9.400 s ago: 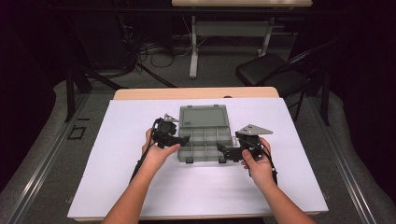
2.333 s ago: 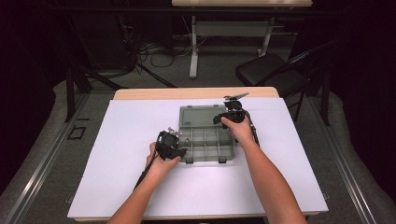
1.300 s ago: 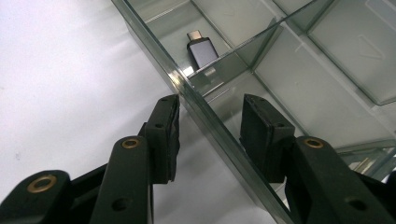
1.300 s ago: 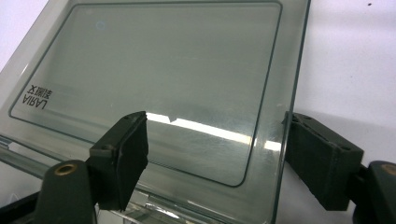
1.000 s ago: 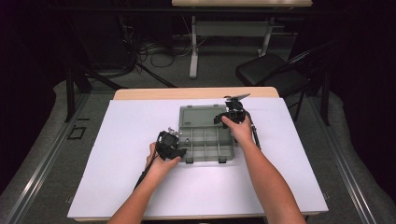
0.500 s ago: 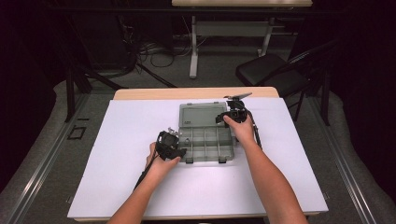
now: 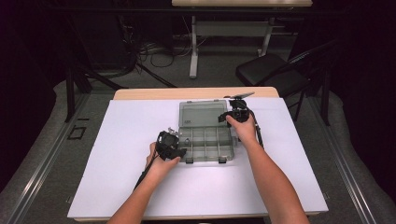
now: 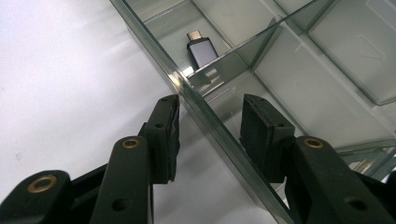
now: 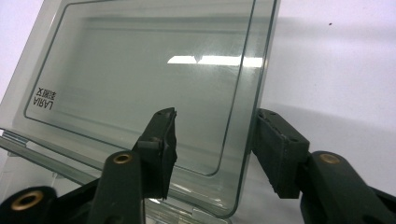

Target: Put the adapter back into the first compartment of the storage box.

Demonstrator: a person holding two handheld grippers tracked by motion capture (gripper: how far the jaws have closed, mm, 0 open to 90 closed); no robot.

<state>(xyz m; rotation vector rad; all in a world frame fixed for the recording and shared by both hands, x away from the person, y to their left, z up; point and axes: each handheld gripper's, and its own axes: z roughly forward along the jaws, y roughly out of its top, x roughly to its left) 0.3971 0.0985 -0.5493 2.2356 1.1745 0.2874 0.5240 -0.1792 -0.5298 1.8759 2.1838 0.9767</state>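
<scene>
A clear grey compartment box (image 7: 205,140) lies mid-table with its lid (image 7: 201,113) swung back. My left gripper (image 7: 169,143) is at the box's front left corner. Seen from the left gripper view, my left gripper (image 8: 210,121) is open, one jaw on each side of the box's wall (image 8: 205,114). A small dark USB adapter (image 8: 201,49) lies in a compartment just beyond. My right gripper (image 7: 236,114) is at the lid's right edge. There my right gripper (image 9: 215,135) is open, its jaws on either side of the tilted lid's edge (image 9: 252,107).
A white sheet (image 7: 116,154) covers the table, with wide free room left and right of the box. Past the table's far edge stand a black chair (image 7: 271,70) and a desk frame (image 7: 194,51), with cables on the floor.
My right gripper has gone from the box's front right corner back to the lid's right edge. Over the last second it shifted only slightly. The left gripper has stayed at the front left corner.
</scene>
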